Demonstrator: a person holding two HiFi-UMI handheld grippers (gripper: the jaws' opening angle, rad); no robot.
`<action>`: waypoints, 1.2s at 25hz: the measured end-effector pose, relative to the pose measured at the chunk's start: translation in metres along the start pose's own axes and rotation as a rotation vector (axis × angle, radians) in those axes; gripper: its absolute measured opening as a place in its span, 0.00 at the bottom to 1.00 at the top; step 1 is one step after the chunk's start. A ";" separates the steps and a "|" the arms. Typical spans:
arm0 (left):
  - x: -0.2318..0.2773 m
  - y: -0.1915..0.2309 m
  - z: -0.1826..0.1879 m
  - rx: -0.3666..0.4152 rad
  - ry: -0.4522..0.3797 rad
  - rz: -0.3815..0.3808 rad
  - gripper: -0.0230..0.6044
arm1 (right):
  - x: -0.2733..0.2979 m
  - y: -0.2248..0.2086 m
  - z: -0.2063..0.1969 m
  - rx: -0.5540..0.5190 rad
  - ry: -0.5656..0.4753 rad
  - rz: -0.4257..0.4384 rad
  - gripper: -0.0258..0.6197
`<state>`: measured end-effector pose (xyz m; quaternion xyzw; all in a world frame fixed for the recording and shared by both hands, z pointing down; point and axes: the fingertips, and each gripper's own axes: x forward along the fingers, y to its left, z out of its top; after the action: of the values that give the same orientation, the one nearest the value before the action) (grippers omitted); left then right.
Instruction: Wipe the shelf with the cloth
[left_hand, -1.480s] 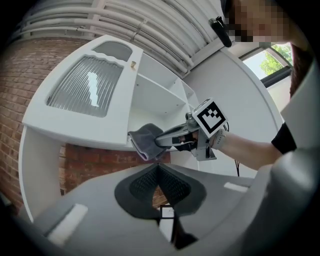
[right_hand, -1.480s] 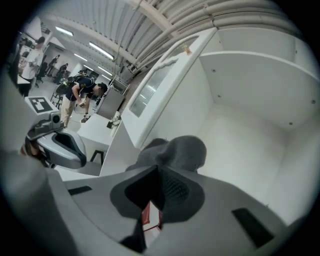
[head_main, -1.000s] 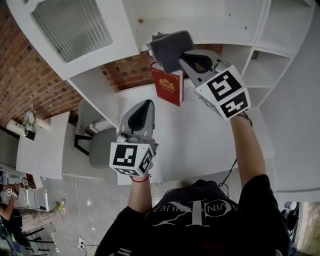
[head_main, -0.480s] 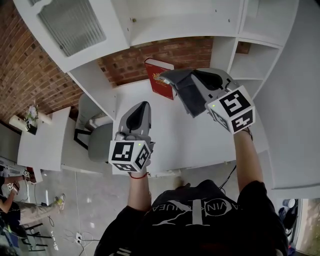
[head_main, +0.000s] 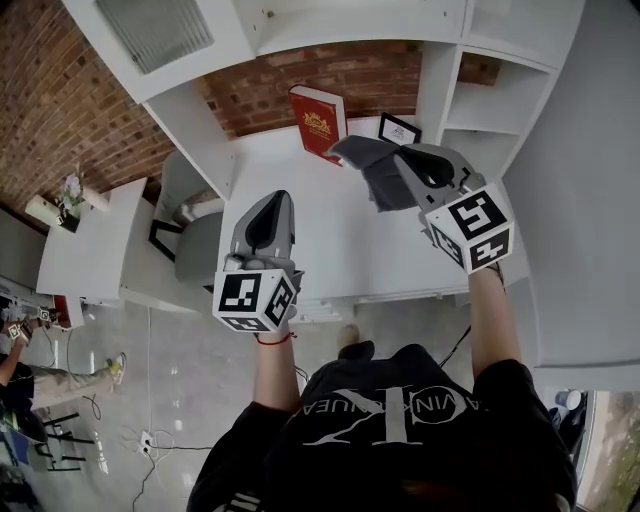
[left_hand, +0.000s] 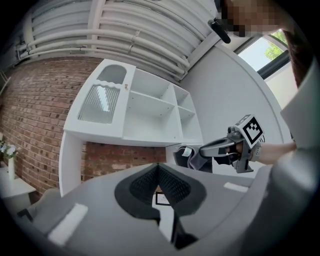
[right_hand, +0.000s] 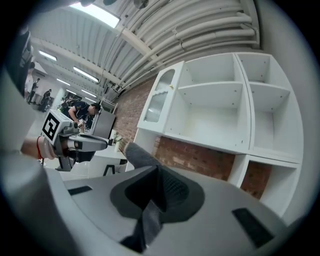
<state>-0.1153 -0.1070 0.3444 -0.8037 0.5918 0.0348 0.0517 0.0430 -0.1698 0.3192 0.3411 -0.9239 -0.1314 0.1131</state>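
Right claw (head_main: 408, 165) grips the cloth (head_main: 372, 172) over the desk (head_main: 330, 255) at centre frame; left claw (head_main: 272, 203) is clenched, empty. The wipe looks paused. Next, lift the cloth to the shelf (head_main: 350, 22) at top.

Red brick wall (head_main: 60, 100) spans 9 to 12 o'clock in the head view, with a grey chair (head_main: 200, 265) and a white side table (head_main: 85, 250) at 9 o'clock on pale grey floor (head_main: 200, 375). In the left gripper view, white ceiling pipes (left_hand: 150, 25) run overhead and daylight enters a window (left_hand: 265, 50) at 2 o'clock.
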 end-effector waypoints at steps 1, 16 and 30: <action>-0.006 -0.003 0.000 -0.002 0.000 0.005 0.05 | -0.007 0.003 -0.002 0.011 -0.002 -0.001 0.09; -0.090 -0.042 -0.015 -0.046 0.014 0.049 0.05 | -0.094 0.049 -0.046 0.185 0.006 -0.031 0.09; -0.138 -0.045 -0.032 -0.027 0.042 0.126 0.05 | -0.132 0.057 -0.069 0.259 -0.009 -0.079 0.09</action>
<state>-0.1138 0.0326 0.3940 -0.7659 0.6418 0.0292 0.0262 0.1268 -0.0524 0.3862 0.3885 -0.9194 -0.0170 0.0590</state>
